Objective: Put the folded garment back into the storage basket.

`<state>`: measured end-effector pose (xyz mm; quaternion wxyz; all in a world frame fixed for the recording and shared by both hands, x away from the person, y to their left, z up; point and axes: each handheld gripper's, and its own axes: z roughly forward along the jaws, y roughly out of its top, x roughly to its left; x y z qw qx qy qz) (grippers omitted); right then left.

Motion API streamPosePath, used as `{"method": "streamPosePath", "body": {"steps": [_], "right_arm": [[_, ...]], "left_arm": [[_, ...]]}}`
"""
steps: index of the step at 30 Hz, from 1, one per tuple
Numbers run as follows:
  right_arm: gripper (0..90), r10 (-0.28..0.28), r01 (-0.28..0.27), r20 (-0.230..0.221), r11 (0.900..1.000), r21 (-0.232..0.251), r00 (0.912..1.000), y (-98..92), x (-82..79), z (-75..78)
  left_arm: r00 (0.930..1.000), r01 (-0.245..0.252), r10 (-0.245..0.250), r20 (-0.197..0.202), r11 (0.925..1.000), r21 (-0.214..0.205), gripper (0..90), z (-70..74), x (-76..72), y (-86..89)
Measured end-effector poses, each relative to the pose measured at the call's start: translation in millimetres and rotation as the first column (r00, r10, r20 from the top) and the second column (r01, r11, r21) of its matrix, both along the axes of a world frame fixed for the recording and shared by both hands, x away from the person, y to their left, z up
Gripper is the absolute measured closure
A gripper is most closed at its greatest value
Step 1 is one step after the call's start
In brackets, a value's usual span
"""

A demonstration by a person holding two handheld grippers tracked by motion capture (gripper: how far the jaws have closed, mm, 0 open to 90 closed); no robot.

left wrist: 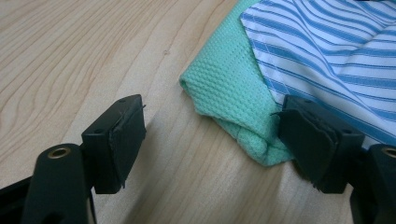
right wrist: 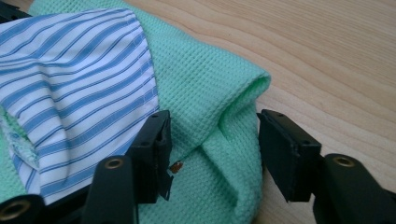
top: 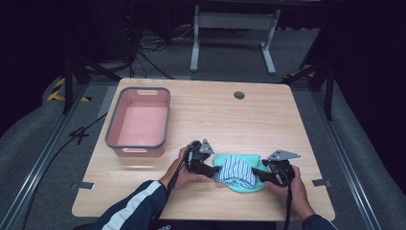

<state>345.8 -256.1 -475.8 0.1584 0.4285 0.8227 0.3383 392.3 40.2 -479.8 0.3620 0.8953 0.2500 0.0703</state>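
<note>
A folded mint-green waffle cloth point(top: 249, 160) lies near the table's front edge with a blue-and-white striped cloth point(top: 237, 169) on top of it. My left gripper point(top: 216, 170) is at the pile's left side and is open; in the left gripper view its jaws straddle a corner of the green cloth point(left wrist: 229, 102), with the striped cloth point(left wrist: 327, 51) beyond. My right gripper point(top: 256, 172) is at the pile's right side, also open. In the right gripper view a fold of green cloth point(right wrist: 219, 116) sits between the jaws, the striped cloth point(right wrist: 70, 93) to the left.
A pink basin with a grey rim point(top: 139, 143) stands at the table's left. A round cable hole point(top: 239, 95) is near the far edge. Bare wood point(top: 230, 120) lies between the basin and the cloths. A white table frame point(top: 234, 28) stands on the floor behind.
</note>
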Motion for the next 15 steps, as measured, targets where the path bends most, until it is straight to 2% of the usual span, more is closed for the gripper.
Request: {"method": "streamPosePath", "body": {"steps": [1, 3, 6, 7, 8, 9, 10, 13, 15], "right_arm": [[48.7, -0.005, 0.005, -0.005, 1.0000, -0.002, 1.0000, 0.8, -0.2, 0.7], [60.2, 0.003, -0.004, -0.020, 0.9999, -0.013, 0.9998, 5.7, -1.7, 3.3], [68.4, 0.008, -0.008, -0.033, 0.9999, -0.015, 0.9994, 8.6, -2.7, 4.8], [68.4, 0.008, -0.008, -0.033, 0.9999, -0.015, 0.9994, 8.6, -2.7, 4.8], [70.4, 0.008, -0.009, -0.038, 0.9999, -0.012, 0.9993, 9.0, -2.7, 4.9], [73.7, 0.005, -0.005, -0.040, 1.0000, -0.007, 0.9992, 9.4, -2.9, 4.9], [78.3, 0.006, -0.006, -0.042, 1.0000, -0.001, 0.9991, 10.6, -3.7, 4.7], [81.0, 0.008, -0.008, -0.040, 1.0000, 0.004, 0.9992, 11.7, -4.6, 4.9], [82.2, 0.010, -0.010, -0.044, 0.9999, 0.010, 0.9990, 10.9, -4.4, 5.1]], "left_arm": [[0.9999, 0.010, -0.010, -0.006, 0.9999, 0.002, 25.8, 1.6, -0.5, 0.3], [0.9998, 0.018, -0.018, -0.009, 0.9998, -0.003, 37.3, 2.5, -1.7, 0.8], [0.9984, 0.049, -0.050, -0.028, 0.9984, -0.027, 54.1, 3.3, -3.2, -0.2], [0.9984, 0.049, -0.050, -0.028, 0.9984, -0.027, 61.2, 3.3, -3.2, -0.2], [0.9962, 0.068, -0.070, -0.052, 0.9963, -0.052, 61.2, 2.8, -3.3, -0.4], [0.9953, 0.073, -0.076, -0.059, 0.9957, -0.057, 68.7, 2.6, -3.1, -0.6], [0.9929, 0.076, -0.082, -0.086, 0.9943, -0.074, 74.6, 2.1, -1.9, -0.3], [0.9918, 0.076, -0.084, -0.096, 0.9936, -0.084, 76.9, 1.9, -1.1, -0.2], [0.9913, 0.081, -0.087, -0.098, 0.9943, -0.070, 79.5, 3.8, -1.8, -1.8]]}}
